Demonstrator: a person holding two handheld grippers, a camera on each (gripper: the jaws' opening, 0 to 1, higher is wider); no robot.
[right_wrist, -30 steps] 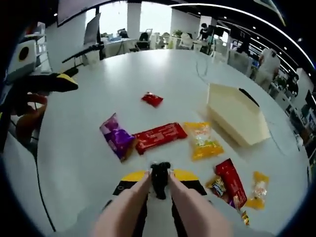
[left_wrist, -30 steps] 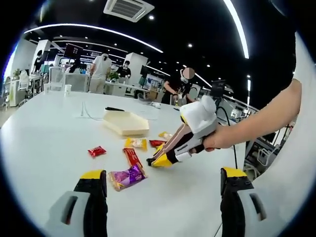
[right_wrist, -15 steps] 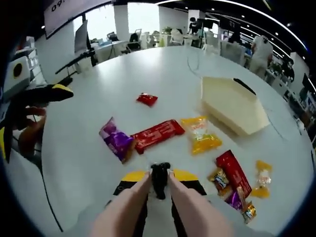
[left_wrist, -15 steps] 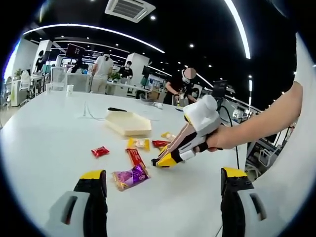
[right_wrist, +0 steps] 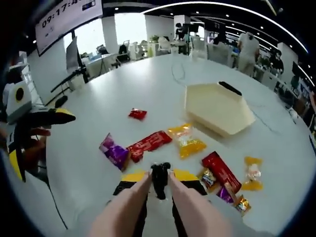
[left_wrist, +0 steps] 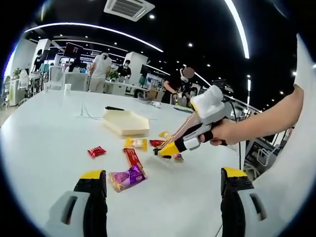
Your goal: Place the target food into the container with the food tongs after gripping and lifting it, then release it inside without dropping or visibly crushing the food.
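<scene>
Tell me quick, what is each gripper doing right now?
Left gripper: open, holding nothing.
Right gripper: shut on pale food tongs.

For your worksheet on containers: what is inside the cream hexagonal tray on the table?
The tray looks empty in the right gripper view: its pale floor is bare, and the snack packets lie outside it on the table. A dark object sits at its far rim. The near wall hides a little of the floor.

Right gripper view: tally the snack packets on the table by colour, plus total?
red packets: 3
yellow packets: 2
purple packet: 1
small mixed-colour wrappers, bunched by a red packet: 3
Total: 9
</scene>
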